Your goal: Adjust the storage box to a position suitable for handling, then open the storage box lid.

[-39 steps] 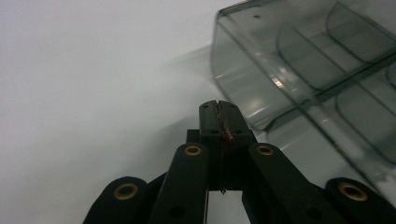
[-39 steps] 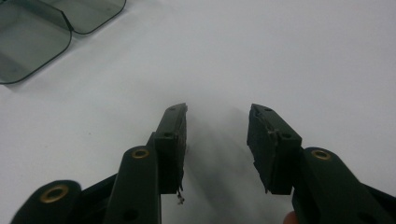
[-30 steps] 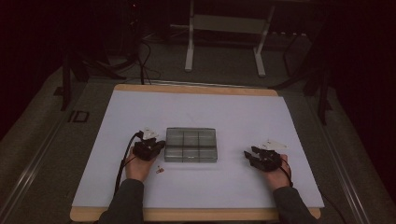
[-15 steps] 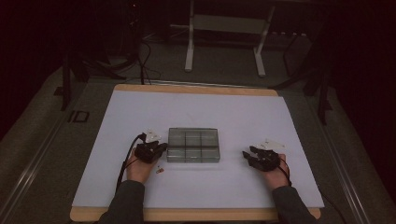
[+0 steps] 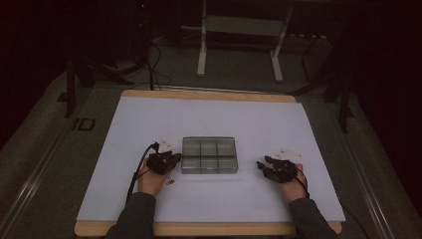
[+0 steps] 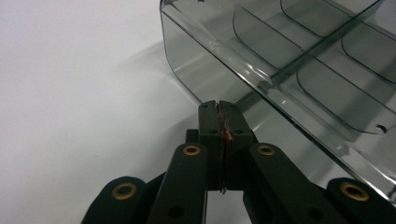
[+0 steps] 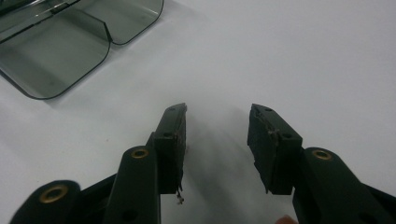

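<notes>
You're holding the left gripper (image 6: 219, 109) pinched together at the organizer box (image 5: 209, 155)'s left wall, right gripper (image 7: 217, 121) apart w/ nothing; bumping it'll skid the box.

Left gripper (image 5: 169, 159): sits a touch nearer the organizer's left edge than a second ago, now just beside it.
Left jaws: have just been opening by a sliver; they look pressed together on a thin red bit (image 6: 226, 136), though the dim view makes that hard to confirm.
Clear organizer (image 5: 209, 155): appears nudged slightly rightward.
</notes>
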The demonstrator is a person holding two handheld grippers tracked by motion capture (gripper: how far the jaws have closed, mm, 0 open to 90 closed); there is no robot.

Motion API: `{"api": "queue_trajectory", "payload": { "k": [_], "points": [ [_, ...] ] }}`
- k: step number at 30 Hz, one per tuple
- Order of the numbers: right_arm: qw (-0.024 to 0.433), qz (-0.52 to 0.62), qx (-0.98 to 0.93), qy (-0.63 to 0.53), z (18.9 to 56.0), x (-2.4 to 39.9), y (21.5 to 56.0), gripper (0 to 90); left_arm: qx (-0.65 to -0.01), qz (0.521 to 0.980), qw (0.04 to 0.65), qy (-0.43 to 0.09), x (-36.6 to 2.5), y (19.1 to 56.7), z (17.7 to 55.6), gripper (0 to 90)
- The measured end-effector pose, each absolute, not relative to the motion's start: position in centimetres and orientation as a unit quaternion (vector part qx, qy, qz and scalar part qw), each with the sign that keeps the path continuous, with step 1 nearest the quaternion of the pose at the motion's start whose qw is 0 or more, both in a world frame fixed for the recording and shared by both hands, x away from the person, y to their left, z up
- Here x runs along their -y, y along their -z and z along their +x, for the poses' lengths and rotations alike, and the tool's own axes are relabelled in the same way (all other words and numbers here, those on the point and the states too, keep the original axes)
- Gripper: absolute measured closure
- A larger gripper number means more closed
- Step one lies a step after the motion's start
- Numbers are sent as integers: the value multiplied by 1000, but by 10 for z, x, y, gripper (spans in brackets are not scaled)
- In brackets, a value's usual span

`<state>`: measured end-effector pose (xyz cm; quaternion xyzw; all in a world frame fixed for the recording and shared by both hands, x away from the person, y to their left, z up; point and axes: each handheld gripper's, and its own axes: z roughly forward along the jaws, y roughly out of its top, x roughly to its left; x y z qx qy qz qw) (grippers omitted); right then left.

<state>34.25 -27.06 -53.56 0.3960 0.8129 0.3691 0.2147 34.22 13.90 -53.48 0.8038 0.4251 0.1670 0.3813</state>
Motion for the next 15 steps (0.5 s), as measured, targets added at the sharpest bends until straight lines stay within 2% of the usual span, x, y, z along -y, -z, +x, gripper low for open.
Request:
{"api": "queue_trajectory", "payload": {
  "k": [15],
  "points": [
    [215, 393, -813, -372, 341, 270, 534, 571, -444, 791, 384, -174, -153, 533, 342, 807]
  ]
}}
